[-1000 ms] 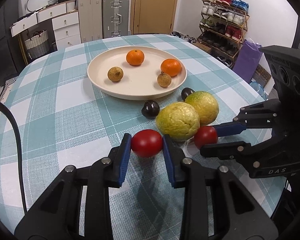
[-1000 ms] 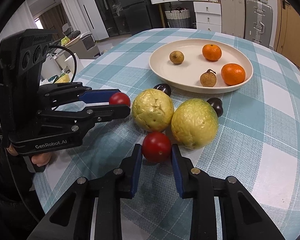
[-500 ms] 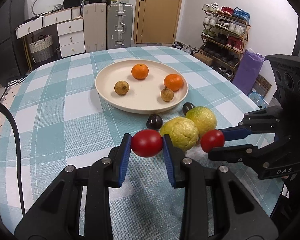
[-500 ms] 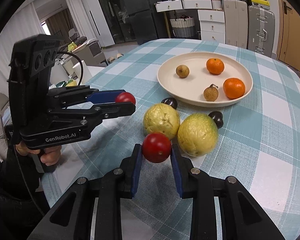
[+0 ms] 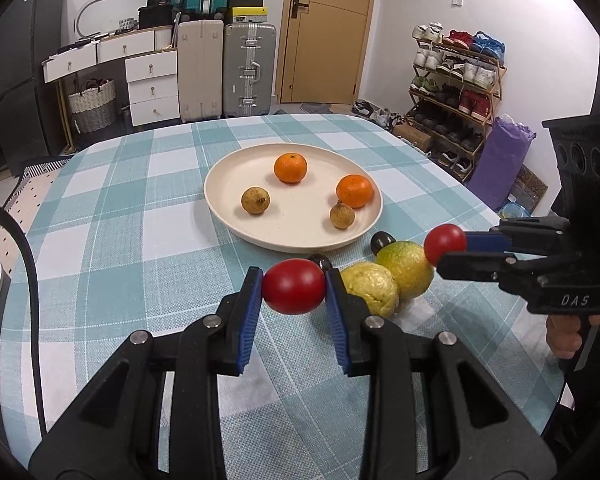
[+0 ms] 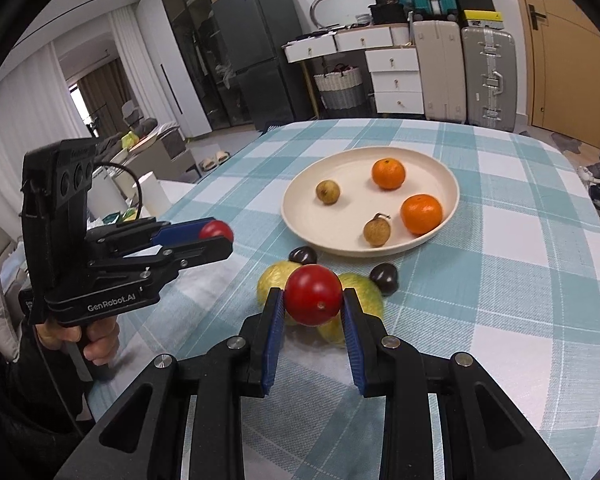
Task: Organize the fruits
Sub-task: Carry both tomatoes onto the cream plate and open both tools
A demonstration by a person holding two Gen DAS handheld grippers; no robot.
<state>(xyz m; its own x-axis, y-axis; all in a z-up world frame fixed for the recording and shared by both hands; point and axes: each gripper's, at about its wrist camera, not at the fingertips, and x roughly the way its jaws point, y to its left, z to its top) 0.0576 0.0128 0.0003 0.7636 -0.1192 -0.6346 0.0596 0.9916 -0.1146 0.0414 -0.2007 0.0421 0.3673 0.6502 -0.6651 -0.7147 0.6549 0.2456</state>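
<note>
My left gripper (image 5: 294, 288) is shut on a red tomato (image 5: 294, 286) and holds it above the table; it also shows in the right wrist view (image 6: 216, 236). My right gripper (image 6: 313, 298) is shut on a second red tomato (image 6: 313, 294), lifted above two yellow-green fruits (image 6: 360, 284); it shows in the left wrist view (image 5: 446, 245) too. A cream plate (image 5: 292, 236) holds two oranges (image 5: 290, 167) and two small brown fruits (image 5: 255, 200). Two dark plums (image 6: 384, 277) lie by the plate's near rim.
The round table has a teal checked cloth (image 5: 140, 240). Suitcases (image 5: 250, 70), drawers and a door stand beyond the table. A shoe rack (image 5: 456, 92) is at the right. A fridge (image 6: 256, 68) shows in the right wrist view.
Both grippers have risen and pulled back from the table, each carrying its tomato up off the cloth. The other fruits have stayed in place.
</note>
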